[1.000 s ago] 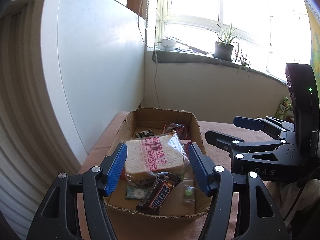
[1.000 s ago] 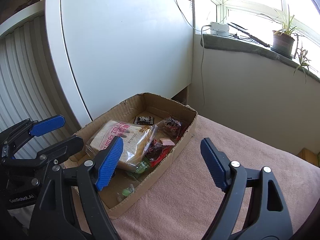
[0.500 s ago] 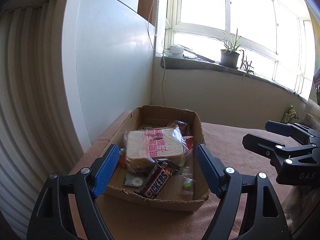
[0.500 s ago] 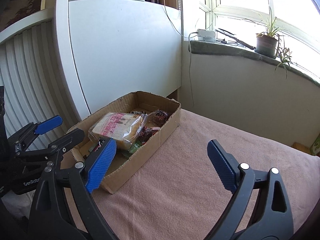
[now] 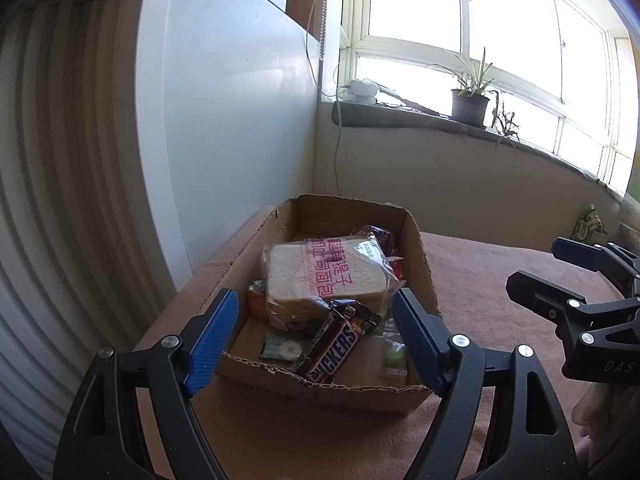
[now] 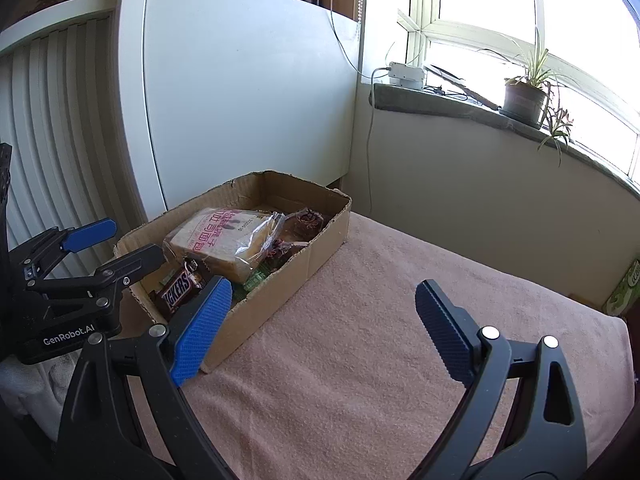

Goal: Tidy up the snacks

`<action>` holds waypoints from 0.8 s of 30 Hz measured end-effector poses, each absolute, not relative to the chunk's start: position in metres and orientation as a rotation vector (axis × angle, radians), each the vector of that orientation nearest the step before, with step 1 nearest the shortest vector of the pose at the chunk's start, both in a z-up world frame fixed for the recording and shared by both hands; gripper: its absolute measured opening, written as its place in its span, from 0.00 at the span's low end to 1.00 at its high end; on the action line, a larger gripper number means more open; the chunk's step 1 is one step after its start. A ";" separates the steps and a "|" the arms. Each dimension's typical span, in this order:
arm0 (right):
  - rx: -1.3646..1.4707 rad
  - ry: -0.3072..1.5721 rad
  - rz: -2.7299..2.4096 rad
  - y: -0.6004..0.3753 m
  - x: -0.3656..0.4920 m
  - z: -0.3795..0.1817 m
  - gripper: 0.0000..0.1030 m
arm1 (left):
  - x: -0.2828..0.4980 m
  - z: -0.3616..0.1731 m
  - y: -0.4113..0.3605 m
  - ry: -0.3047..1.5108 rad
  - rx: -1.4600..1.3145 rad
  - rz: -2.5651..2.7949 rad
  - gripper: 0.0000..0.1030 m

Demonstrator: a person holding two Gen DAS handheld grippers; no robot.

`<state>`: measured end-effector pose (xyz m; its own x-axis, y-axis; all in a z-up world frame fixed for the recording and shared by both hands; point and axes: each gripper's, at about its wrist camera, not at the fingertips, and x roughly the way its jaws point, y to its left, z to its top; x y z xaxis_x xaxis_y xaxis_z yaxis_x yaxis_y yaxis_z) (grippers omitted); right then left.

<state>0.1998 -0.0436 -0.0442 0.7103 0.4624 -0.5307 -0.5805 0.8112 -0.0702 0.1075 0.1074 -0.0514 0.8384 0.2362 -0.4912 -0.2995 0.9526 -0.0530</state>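
Blue ribbed pads frame the scene: the left gripper (image 5: pixel 314 336) is seen low in the left wrist view with its jaws spread wide and nothing between them. The jaws have just been opening, and both views now stand farther back from the cardboard box (image 5: pixel 423 264) than a second ago; the bagged bread (image 5: pixel 328 276) is left lying in the box, so a drop-off appears finished. The right gripper (image 6: pixel 322 330) is likewise held wide and empty over bare pink cloth (image 6: pixel 380 340), its jaws also lately widened.

Outward, a chocolate bar (image 5: pixel 334 346) is propped against the box's torn near wall at lower centre, with small wrapped sweets (image 5: pixel 394 356) beside it. A green packet (image 6: pixel 624 290) sits apart at the right edge and may be next. A potted plant (image 5: pixel 470 100) stands on the sill, upper right. Nothing is seen blocking the cloth.
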 end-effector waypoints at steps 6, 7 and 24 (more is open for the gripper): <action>-0.241 0.513 0.576 -0.042 0.200 -0.046 0.92 | 0.107 -0.054 0.106 0.514 -0.116 0.298 0.78; -0.239 0.512 0.576 -0.042 0.200 -0.046 0.92 | 0.106 -0.054 0.105 0.513 -0.115 0.300 0.78; -0.243 0.518 0.577 -0.044 0.200 -0.047 0.92 | 0.107 -0.056 0.106 0.525 -0.109 0.306 0.78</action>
<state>0.2001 -0.0438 -0.0468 0.7156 0.4558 -0.5293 -0.5751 0.8145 -0.0762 0.1068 0.1065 -0.0558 0.8210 0.2594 -0.5086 -0.3150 0.9488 -0.0246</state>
